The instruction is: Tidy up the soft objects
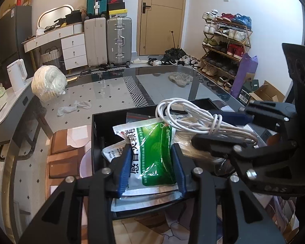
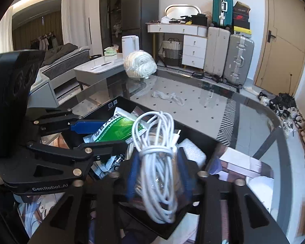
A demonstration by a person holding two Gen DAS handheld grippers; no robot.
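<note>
A black box (image 1: 95, 130) (image 2: 195, 132) sits on the glass table, holding packets and other items. My left gripper (image 1: 151, 150) is shut on a green and white medicine packet (image 1: 154, 146), held over the box; the packet also shows in the right wrist view (image 2: 116, 129). My right gripper (image 2: 157, 154) is shut on a coiled white cable (image 2: 158, 154), held over the box; the cable and gripper show in the left wrist view (image 1: 193, 118). A white sock (image 1: 73, 106) (image 2: 168, 96) lies flat on the table. A bagged bundle of white fabric (image 1: 48, 82) (image 2: 140, 64) stands at the table's far edge.
The glass table (image 1: 152, 77) (image 2: 244, 118) has a rounded edge. A low white side table (image 1: 8, 105) carries a kettle (image 1: 17, 74) and tissue pack. Suitcases (image 1: 107, 40), a dresser, a door and a shoe rack (image 1: 223, 46) line the walls. Boxes lie on the floor below.
</note>
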